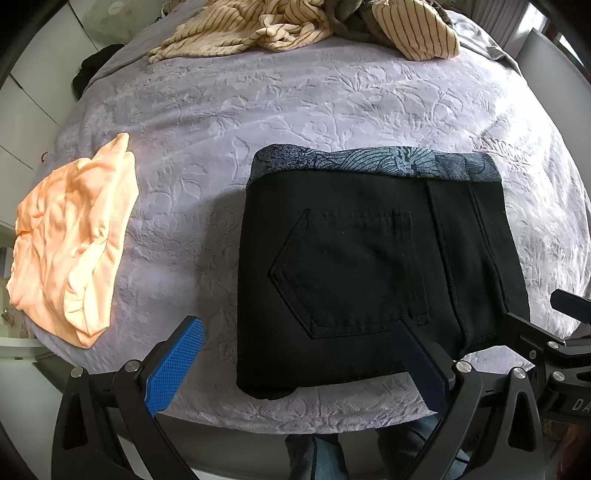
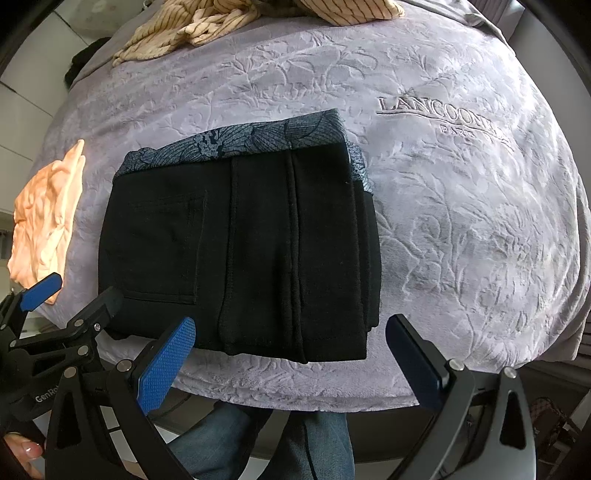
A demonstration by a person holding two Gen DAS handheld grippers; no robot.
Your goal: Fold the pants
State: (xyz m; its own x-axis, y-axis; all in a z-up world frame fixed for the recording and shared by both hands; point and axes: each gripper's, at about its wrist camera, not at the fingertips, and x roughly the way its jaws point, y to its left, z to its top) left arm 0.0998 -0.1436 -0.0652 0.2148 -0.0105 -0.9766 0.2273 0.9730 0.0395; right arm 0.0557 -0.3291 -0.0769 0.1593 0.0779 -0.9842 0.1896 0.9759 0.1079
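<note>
**On the bed: black pants folded up, both grippers clear of them**

Near the front edge of the bed, the black pants [image 1: 373, 266] sit folded into a compact rectangle, back pocket facing up. A blue-grey patterned lining shows along the far edge.

Left gripper [image 1: 299, 358] hovers over the near edge of the pants, jaws spread wide with nothing in them. Right gripper [image 2: 291, 354] is the same deal, jaws wide open and empty, over the near right corner of the fold.

Everything rests on a lilac embossed blanket [image 2: 461, 229] with stitched lettering. Off to the left lies a crumpled peach garment [image 1: 74, 243], well apart from the pants. A heap of striped cream fabric [image 1: 295, 26] is at the far end.
</note>
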